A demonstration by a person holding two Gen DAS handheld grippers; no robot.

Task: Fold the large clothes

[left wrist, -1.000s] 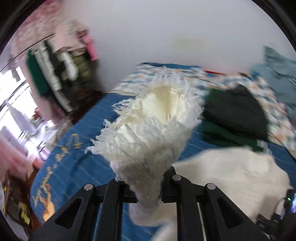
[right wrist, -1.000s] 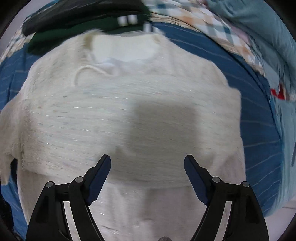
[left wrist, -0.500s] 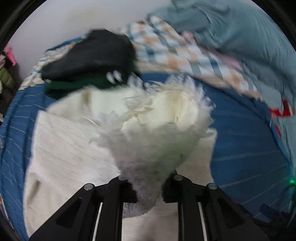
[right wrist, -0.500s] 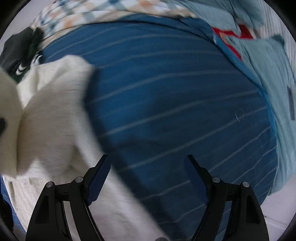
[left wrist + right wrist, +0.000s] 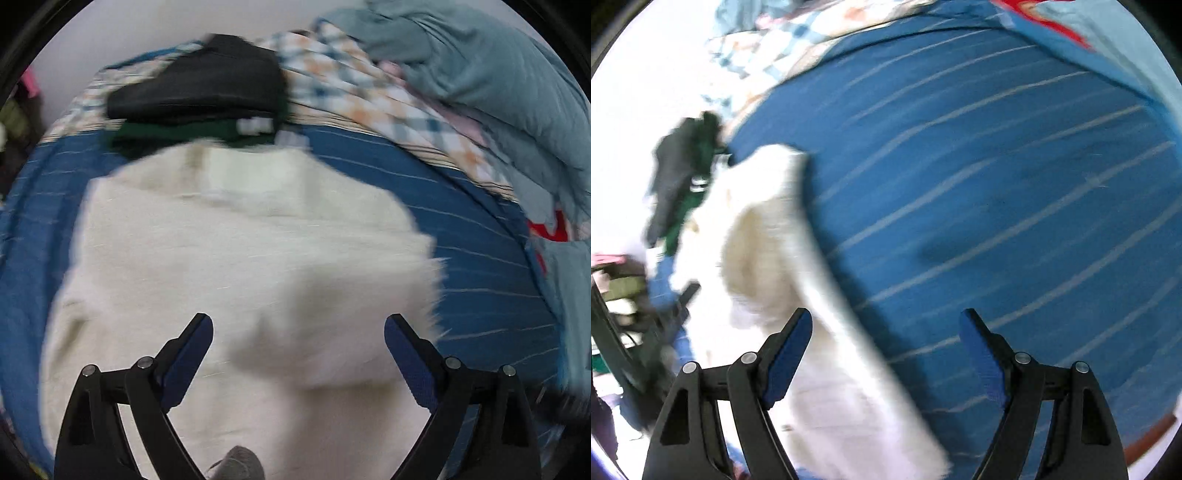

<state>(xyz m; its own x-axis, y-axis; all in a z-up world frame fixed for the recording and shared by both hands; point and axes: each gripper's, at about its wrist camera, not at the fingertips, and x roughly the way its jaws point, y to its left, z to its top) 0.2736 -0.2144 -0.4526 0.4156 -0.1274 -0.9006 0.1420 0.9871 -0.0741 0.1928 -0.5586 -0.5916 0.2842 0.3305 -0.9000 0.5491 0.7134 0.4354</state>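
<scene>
Left tongs spread wide, gripping nothing, hovering low over the near half of the cream sweater. Right tongs likewise released and empty, aimed mostly at bare blue bedsheet, with the sweater's right edge running from 6 o'clock up toward 10 o'clock in that view.

Sweater spread on the bed, a folded-over flap lying across its right half at about 3 o'clock from the left tongs; fringe showing along that flap's outer edge. Neckline at the far end, at 12 o'clock, touching or just beside the stack of dark clothes.

Judged stage: one side already turned in, second side or the bottom-up fold likely next. To do that well:
- Smooth the flap flat first, pressing from the middle outward, so no lump gets trapped.
- Pinch both layers close to the hem, one corner per tongs, evenly apart.
- Lift only enough to clear the cloth beneath, then carry toward 12 o'clock and lay down short of the dark stack, so nothing gets dragged.
- Watch the loose knit: prone to stretch and snag if pulled by one layer.

Farther off, checked blanket and grey-blue quilt at 1 to 3 o'clock.
</scene>
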